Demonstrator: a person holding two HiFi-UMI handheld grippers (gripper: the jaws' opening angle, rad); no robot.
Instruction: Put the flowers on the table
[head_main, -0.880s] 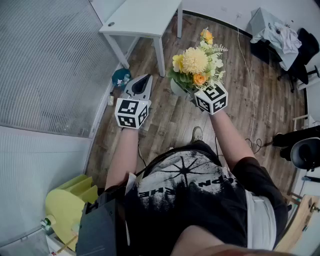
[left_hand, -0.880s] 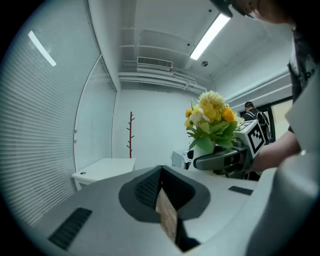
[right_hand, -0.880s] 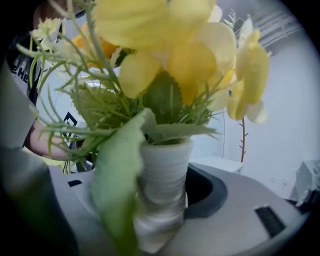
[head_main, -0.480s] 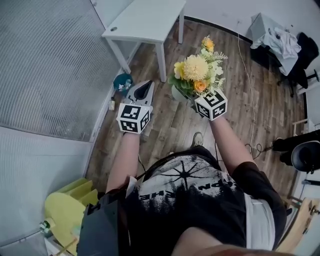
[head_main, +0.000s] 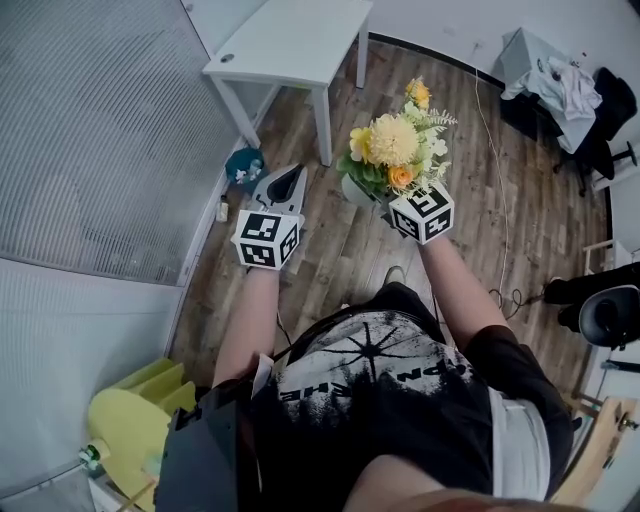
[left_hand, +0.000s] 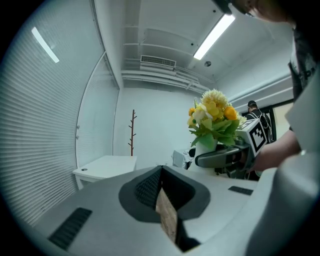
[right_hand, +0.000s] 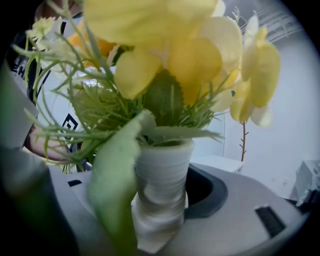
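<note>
Flowers (head_main: 393, 140) upright, vase (head_main: 352, 188) clamped in right gripper (head_main: 372, 198)

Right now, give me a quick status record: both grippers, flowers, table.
left gripper: jaws together, nothing between them
right gripper: clamped on the white vase, which is upright
flowers: yellow and orange bunch in the vase, held above the wooden floor
table: white, ahead and to the left of the grippers
task status: flowers not yet on the table
</note>
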